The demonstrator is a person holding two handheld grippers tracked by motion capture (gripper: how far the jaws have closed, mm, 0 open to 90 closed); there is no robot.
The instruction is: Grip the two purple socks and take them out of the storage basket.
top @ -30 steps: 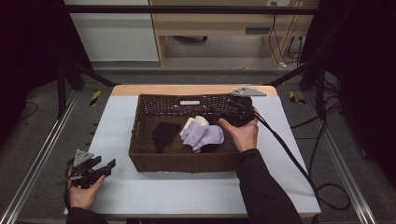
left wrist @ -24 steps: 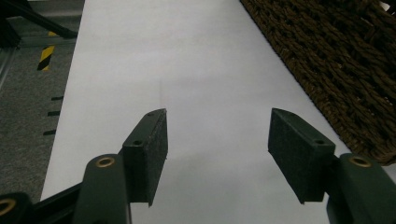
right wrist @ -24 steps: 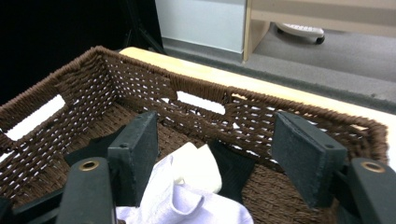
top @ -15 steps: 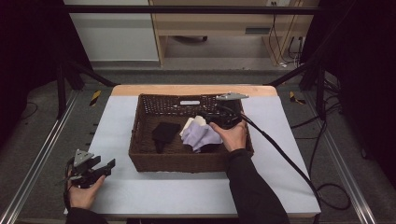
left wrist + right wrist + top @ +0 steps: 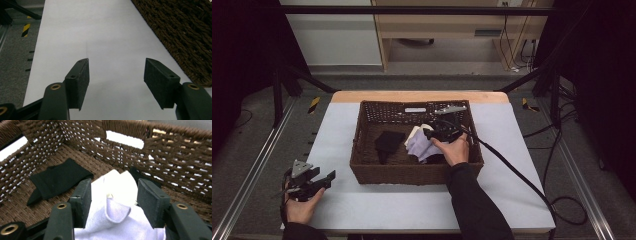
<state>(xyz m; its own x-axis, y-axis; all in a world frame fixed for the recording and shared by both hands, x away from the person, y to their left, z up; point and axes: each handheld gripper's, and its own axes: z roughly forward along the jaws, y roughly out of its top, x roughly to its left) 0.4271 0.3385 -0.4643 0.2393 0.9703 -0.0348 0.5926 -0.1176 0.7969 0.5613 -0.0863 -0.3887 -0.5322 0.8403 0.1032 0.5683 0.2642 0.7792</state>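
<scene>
A brown woven basket [image 5: 412,172] stands mid-table and holds a black cloth [image 5: 388,142], a lavender cloth [image 5: 418,148] and a white cloth [image 5: 416,133]. My right gripper [image 5: 428,134] reaches down into the basket over the pale cloths. In the right gripper view its jaws have just been closing. A raised fold of the lavender cloth [image 5: 117,217] lies between them, with a gap left at the pads [image 5: 150,200]. The white cloth [image 5: 121,182] lies just beyond, and the black cloth [image 5: 60,178] lies to the left. My left gripper [image 5: 328,180] rests open at the table's near left, empty [image 5: 116,63].
The white tabletop [image 5: 337,125] has bare room left of the basket, whose wall [image 5: 185,37] runs along the right of the left gripper view. The right gripper's black cable [image 5: 522,177] trails across the table's right side. Black frame posts and metal rails flank the table.
The right hand has come down and leftward into the basket onto the pale cloths, and its jaws have narrowed. The left hand has stayed put.
</scene>
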